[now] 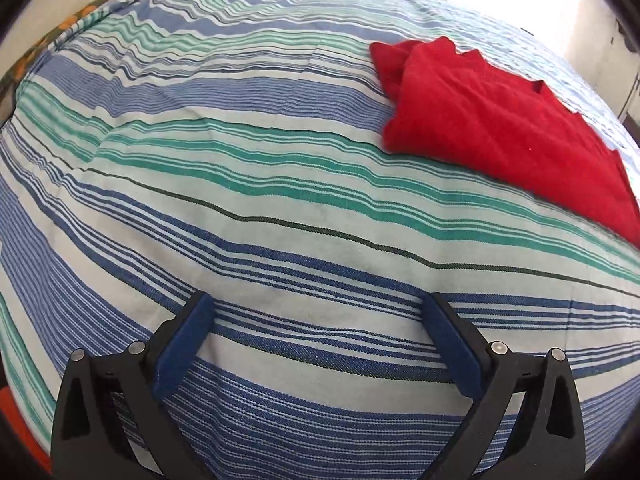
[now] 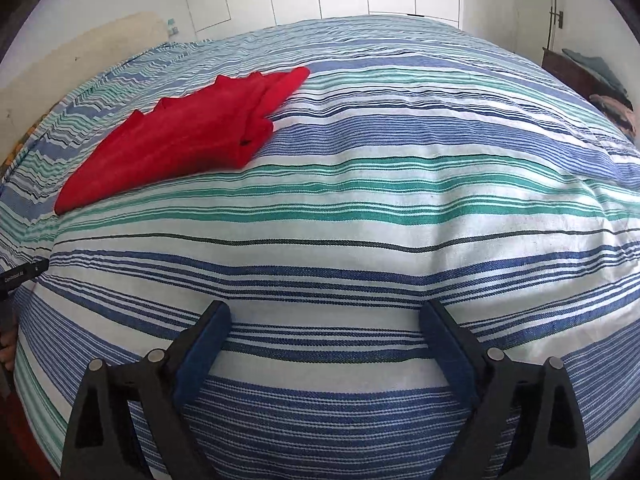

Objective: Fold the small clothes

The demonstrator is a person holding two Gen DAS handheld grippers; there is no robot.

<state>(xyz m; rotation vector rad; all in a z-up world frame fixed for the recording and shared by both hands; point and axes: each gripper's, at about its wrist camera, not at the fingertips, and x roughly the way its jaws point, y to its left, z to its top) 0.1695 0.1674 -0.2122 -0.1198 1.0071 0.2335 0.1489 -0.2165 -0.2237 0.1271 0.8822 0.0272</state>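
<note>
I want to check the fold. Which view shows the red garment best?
The right wrist view: the whole red garment lies in frame on the striped bedspread, layered edges visible. The left wrist view shows it larger, but its near end is cut off at the picture's right edge.

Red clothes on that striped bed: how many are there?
1. A single folded red garment lies on the striped bedspread, ahead of both tongs. Layers show at its edge, so another piece could be hidden inside.
</note>
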